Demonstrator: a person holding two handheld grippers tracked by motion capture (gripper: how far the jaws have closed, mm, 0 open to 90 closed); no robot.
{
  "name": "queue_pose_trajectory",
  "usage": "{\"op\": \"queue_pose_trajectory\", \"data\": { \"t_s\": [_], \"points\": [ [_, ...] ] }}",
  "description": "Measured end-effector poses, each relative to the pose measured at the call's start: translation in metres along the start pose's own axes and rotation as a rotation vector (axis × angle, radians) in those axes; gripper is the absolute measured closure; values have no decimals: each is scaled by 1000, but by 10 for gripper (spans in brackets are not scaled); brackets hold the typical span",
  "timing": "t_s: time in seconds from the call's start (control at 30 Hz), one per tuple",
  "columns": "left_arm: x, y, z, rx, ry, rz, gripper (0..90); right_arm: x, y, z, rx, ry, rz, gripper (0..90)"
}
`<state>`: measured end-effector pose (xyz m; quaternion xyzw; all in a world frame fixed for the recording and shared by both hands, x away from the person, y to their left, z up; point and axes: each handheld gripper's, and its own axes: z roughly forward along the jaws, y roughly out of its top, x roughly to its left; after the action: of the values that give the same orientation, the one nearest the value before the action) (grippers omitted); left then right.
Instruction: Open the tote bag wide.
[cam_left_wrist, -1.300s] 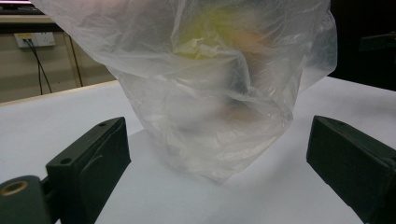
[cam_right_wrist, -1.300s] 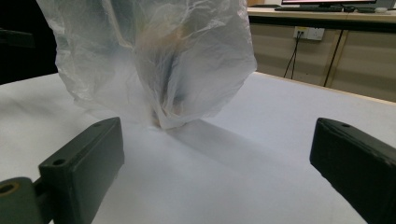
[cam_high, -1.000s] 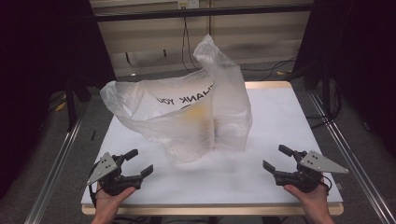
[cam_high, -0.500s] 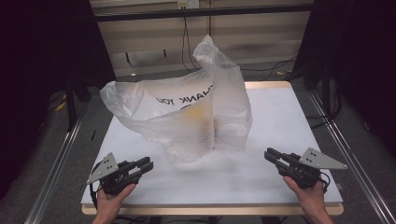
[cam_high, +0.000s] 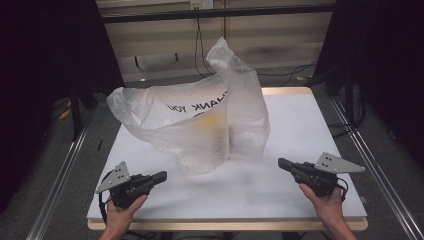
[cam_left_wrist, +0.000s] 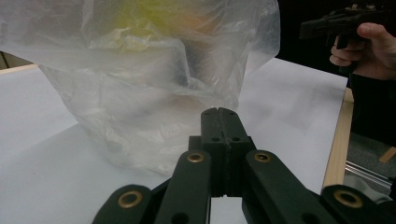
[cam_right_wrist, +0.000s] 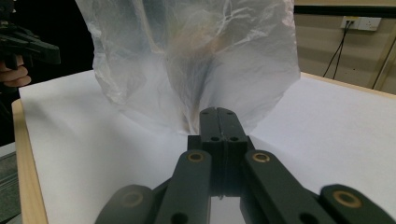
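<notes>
I see the plastic bag (cam_high: 200, 125) mid-table (cam_high: 300, 125). My left gripper (cam_high: 161, 176) & right gripper (cam_high: 281, 163) sit near edge, jaws pressed together, holding nothing, both apart from bag.

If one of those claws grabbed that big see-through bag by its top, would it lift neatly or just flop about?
The plastic bag looks thin and crinkled, so it would probably flop and stretch rather than hold its shape. Blurry yellowish contents sit low inside, so the bottom would likely sag and swing. The film may also slip in a shallow pinch.
</notes>
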<state>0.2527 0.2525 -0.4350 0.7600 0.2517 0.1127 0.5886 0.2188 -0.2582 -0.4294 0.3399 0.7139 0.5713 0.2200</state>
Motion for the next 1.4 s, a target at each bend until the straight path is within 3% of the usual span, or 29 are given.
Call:
{"op": "queue_pose_trajectory", "data": {
  "t_s": [0.17, 0.2, 0.23, 0.27, 0.3, 0.33, 0.4, 0.53, 0.57, 0.87, 1.1, 1.4],
  "points": [
    [-1, 5, 3, 0, -21, -17, 900, -2, 7, 3, 2, 23, 11, 900],
    [0, 6, 4, -3, -46, -13, 900, -2, 9, 3, -1, 28, 8, 900],
    [-1, 7, 4, -2, -24, -12, 900, -1, 10, 4, 0, 28, 12, 900],
    [-1, 7, 4, -9, -47, -17, 900, -1, 12, 4, 0, 33, 13, 900],
    [-2, 9, 4, -7, -25, -13, 900, 0, 14, 5, 0, 36, 15, 900],
    [-2, 9, 4, -13, -41, -20, 900, 0, 17, 6, -1, 41, 14, 900],
    [-3, 11, 4, -20, -27, -21, 900, 1, 22, 9, -5, 56, 15, 900],
    [-2, 18, 5, -34, -35, -22, 900, 2, 31, 17, -6, 68, 15, 900],
    [-2, 20, 5, -39, -61, -26, 900, 3, 33, 19, -9, 73, 17, 900],
    [-4, 47, 7, -84, -63, 3, 900, 3, 55, 31, -35, 93, 10, 900],
    [-6, 58, 12, -102, -71, 10, 900, 1, 65, 32, -53, 99, 14, 900],
    [-10, 89, 12, -176, -74, 53, 900, 2, 75, 37, -64, 107, 4, 900]
  ]
}}
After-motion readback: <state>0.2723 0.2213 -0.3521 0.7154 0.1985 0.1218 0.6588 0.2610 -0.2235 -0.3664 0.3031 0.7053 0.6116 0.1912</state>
